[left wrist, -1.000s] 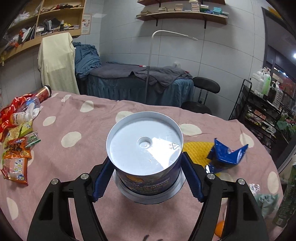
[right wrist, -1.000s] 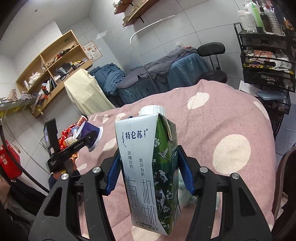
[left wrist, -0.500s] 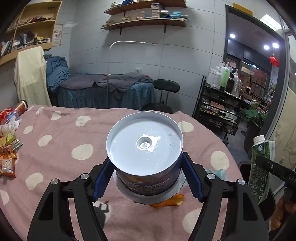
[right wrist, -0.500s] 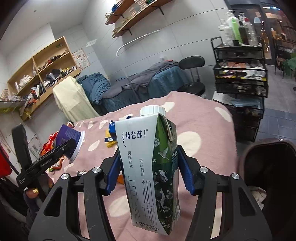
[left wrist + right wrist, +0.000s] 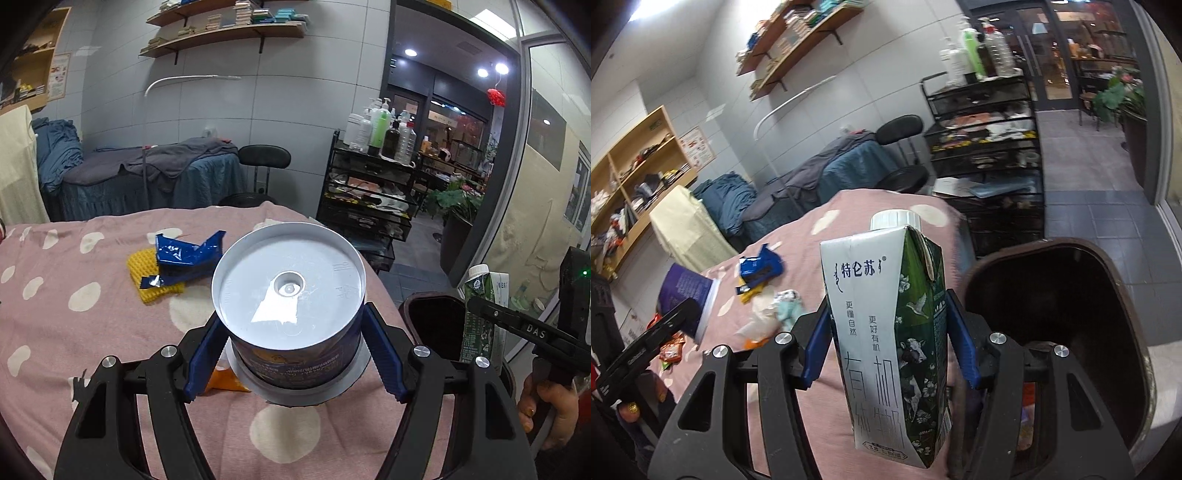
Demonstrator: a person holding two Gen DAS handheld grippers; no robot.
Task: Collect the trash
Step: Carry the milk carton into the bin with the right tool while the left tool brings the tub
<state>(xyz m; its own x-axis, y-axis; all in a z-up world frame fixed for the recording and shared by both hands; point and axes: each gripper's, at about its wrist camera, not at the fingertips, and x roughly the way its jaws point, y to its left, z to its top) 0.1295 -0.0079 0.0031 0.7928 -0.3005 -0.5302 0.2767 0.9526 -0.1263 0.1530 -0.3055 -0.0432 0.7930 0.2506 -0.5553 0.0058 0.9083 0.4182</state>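
Two grippers show, the left gripper point(image 5: 291, 354) with one tub point(image 5: 290, 295) between its pads and the right gripper point(image 5: 888, 347) with one carton point(image 5: 886, 325). One bin point(image 5: 1052, 295) stands just beside the desk point(image 5: 92, 332), whose cloth bears one blue wrapper point(image 5: 184, 254), one yellow pad point(image 5: 147, 280) under it, one orange scrap point(image 5: 225, 382) and one crumpled tissue heap point(image 5: 775, 310). Around the room there are one stool point(image 5: 264, 155), one black rack point(image 5: 369, 192), one massage bed point(image 5: 147, 177) and two wall shelves point(image 5: 221, 33).
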